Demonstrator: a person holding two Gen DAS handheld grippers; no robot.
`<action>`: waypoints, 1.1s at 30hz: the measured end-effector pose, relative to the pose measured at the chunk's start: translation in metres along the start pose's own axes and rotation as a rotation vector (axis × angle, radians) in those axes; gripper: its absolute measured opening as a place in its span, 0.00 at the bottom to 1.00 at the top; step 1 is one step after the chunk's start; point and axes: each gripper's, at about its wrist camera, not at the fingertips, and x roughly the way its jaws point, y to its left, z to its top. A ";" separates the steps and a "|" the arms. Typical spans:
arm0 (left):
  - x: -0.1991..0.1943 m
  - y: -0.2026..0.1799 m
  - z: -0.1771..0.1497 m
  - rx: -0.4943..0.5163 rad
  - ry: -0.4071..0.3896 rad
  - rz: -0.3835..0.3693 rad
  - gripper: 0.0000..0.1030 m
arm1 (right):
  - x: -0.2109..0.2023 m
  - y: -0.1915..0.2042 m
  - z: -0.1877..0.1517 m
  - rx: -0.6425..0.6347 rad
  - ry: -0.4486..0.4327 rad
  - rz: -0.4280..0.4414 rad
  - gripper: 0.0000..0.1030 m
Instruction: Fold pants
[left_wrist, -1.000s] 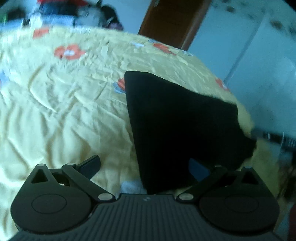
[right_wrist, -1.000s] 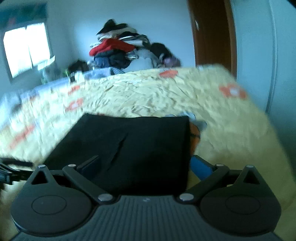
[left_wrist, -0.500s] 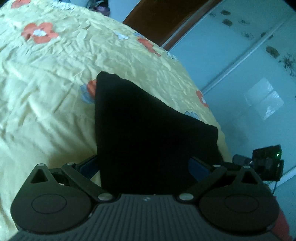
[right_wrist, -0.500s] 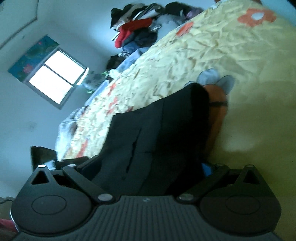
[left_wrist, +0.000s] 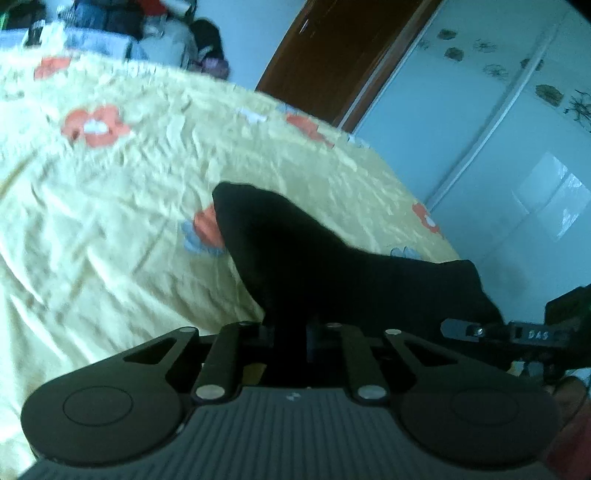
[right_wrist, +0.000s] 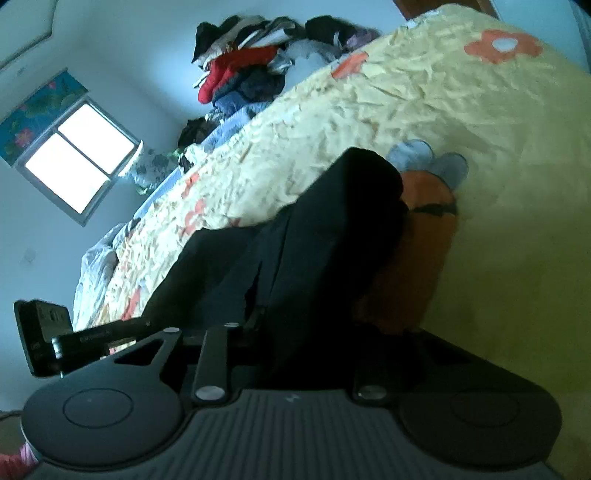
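Change since earlier frame: both grippers' jaws, wide apart a second ago, are closing on black cloth; the near edge of the pants, then flat, now rises off the bedspread
Landmark: yellow flowered bedspread (left_wrist: 110, 229), all places given against it
Task item: black pants (left_wrist: 332, 266), partly folded; far corner on the bedspread beside an orange flower print, near edge raised toward both grippers
Left gripper (left_wrist: 291, 332): jaws narrow and closing, cloth pinched between the fingers at the near edge
Right gripper (right_wrist: 295, 343): jaws narrowed and closing, rolled over to one side; a thick bunch of pants (right_wrist: 332, 240) fills the gap, fingers hidden under it
Key relation: pants lie straight ahead of both sets of jaws, running away from them across the bedspread; held edge spans between the two grippers, one at each end, neither plainly nearer
Judgement, next move: carrying the held edge forward over the far part would make the fold; both ends should travel together or the edge will skew
Risk: bunched cloth in the right gripper may drag extra layers
Other items: heap of clothes (right_wrist: 255, 62) beyond the bedspread's far end; window (right_wrist: 77, 162)
Writing: white letters on the right gripper seen from the left wrist view, apparently "DAS"; otherwise illegible
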 end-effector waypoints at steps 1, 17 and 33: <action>-0.006 -0.002 0.002 0.023 -0.016 0.006 0.13 | -0.001 0.008 0.002 -0.007 -0.011 0.009 0.27; -0.029 0.067 0.063 0.181 -0.061 0.345 0.25 | 0.123 0.089 0.039 -0.083 0.064 -0.019 0.36; -0.021 0.074 0.081 0.105 -0.043 0.421 0.96 | 0.119 0.164 0.036 -0.450 0.013 -0.117 0.69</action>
